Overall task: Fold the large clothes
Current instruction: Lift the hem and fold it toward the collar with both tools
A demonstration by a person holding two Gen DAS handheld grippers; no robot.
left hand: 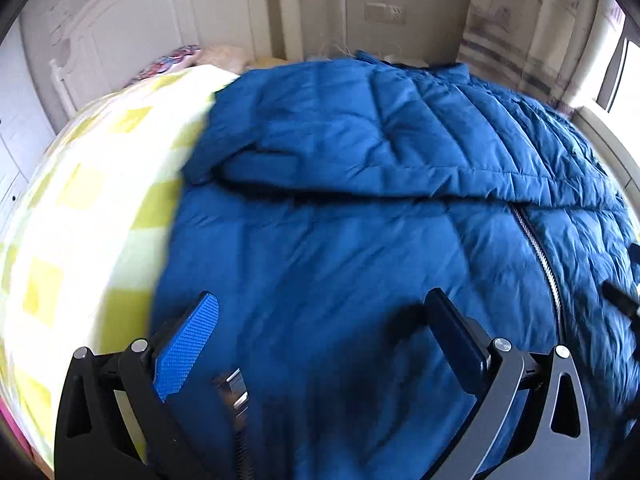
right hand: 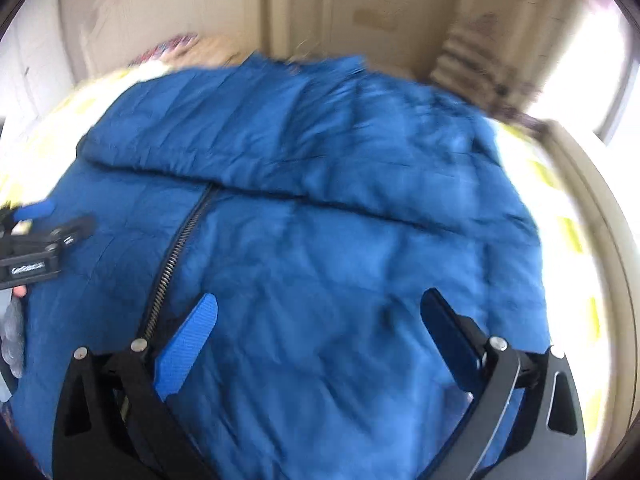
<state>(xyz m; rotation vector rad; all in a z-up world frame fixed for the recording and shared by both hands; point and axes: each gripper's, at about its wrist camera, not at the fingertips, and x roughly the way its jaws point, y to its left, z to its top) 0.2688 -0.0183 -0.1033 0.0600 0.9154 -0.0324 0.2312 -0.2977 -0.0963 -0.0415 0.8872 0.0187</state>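
A large blue padded jacket (left hand: 360,216) lies spread on a bed, front up, with a metal zipper (left hand: 540,256) running down it. A sleeve (left hand: 340,168) is folded across its upper part. My left gripper (left hand: 322,312) is open and empty just above the jacket's lower left half. My right gripper (right hand: 320,312) is open and empty above the jacket's (right hand: 320,208) lower right half, right of the zipper (right hand: 176,256). The left gripper (right hand: 44,224) shows at the left edge of the right wrist view. Both views are motion-blurred.
The bed has a yellow and white checked cover (left hand: 88,216). A white headboard (left hand: 132,40) and pillows (left hand: 180,58) stand at the far end. A wall (left hand: 400,4) and a bright window (left hand: 628,76) lie to the right.
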